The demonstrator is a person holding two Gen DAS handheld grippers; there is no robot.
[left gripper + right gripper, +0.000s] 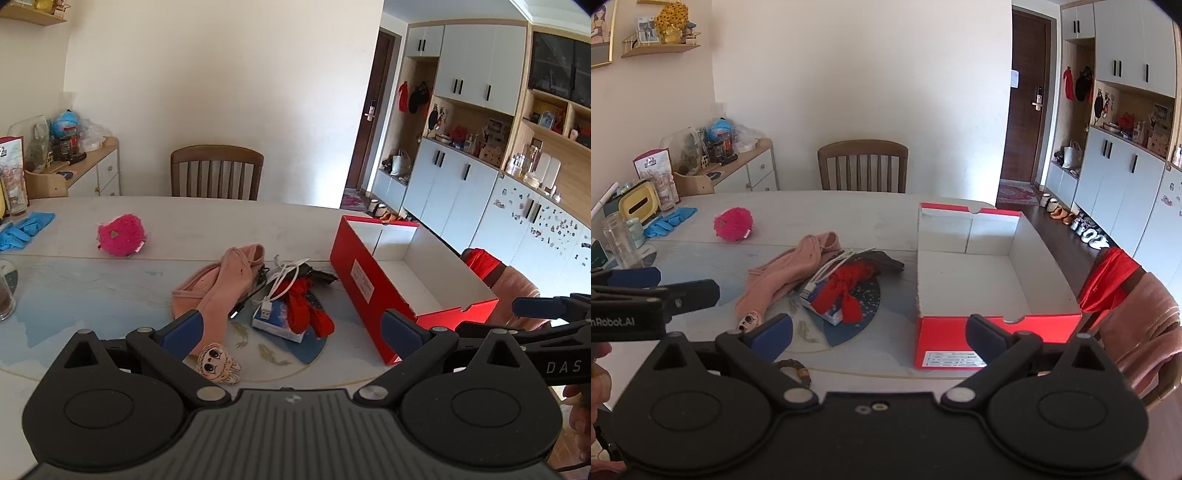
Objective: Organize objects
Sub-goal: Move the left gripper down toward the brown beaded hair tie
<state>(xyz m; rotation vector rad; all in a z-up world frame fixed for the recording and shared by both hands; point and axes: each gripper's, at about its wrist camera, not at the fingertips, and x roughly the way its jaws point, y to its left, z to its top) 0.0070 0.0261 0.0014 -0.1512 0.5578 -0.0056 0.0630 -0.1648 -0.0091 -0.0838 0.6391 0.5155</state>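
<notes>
You are holding both tongs wide, nothing between the pads. Left tongs [291, 328] are hovering over the near worktop [110, 280] edge; the pile, pink cloth [221, 284], white cable [284, 277] and red cloth [306, 306], is lying just ahead. Right tongs [879, 328] are pointing at the empty red box [979, 266], pile ahead-left. A pink plush [733, 224] is sitting farther ahead-left.

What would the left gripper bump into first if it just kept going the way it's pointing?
Probably the pile on the table: the left gripper, jaws open, aims down at the red cloth lying on a small blue box. Depth is uncertain.
</notes>
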